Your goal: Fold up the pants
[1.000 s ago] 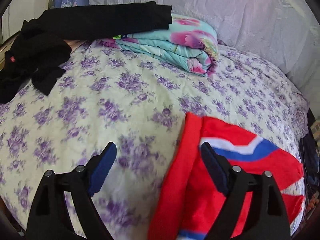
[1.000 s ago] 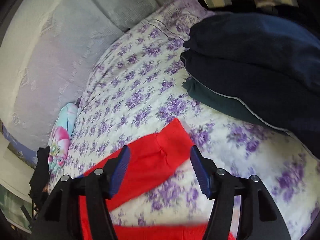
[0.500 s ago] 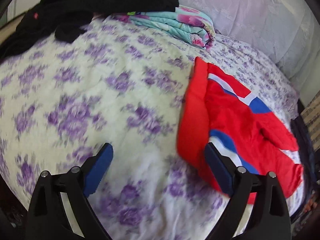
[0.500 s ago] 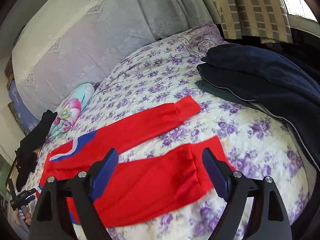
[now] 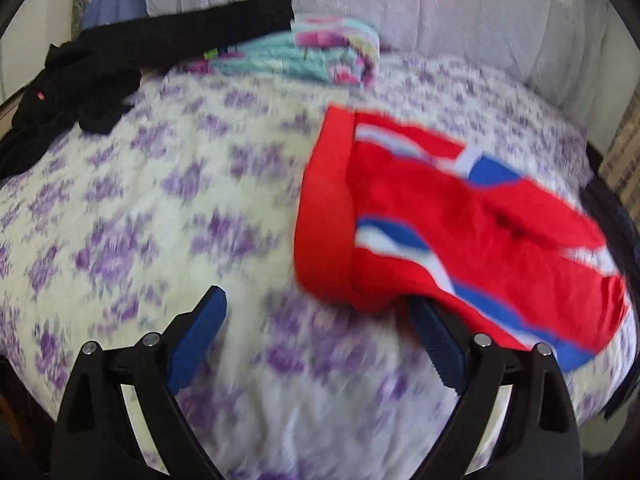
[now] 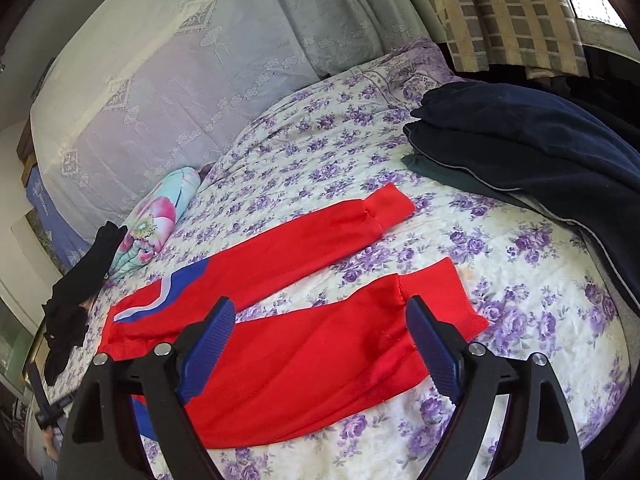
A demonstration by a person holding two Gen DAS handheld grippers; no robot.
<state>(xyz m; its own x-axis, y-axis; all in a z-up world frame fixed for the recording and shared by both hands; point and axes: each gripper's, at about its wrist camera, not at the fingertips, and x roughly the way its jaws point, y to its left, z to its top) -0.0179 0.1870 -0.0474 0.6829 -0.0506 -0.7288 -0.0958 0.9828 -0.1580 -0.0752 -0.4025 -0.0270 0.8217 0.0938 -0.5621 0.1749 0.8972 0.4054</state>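
Red pants with blue and white side stripes lie flat on the bed, the two legs spread apart. The far cuff and near cuff point toward the dark pile. My right gripper hovers open over the near leg, with nothing pinched. In the blurred left wrist view the wide red waistband faces me. My left gripper stands open just short of it, its right finger at the pants' near edge. No fabric is gripped.
The bedspread has a purple flower print. A black garment and a folded floral blanket lie near the lace-covered headboard. Folded dark navy clothes sit at the bed's right side, below a checked curtain.
My right gripper widened and drew back from the cuff, bringing both legs into view, then held still. My left gripper backed away from the waistband, which now sits farther up and right.
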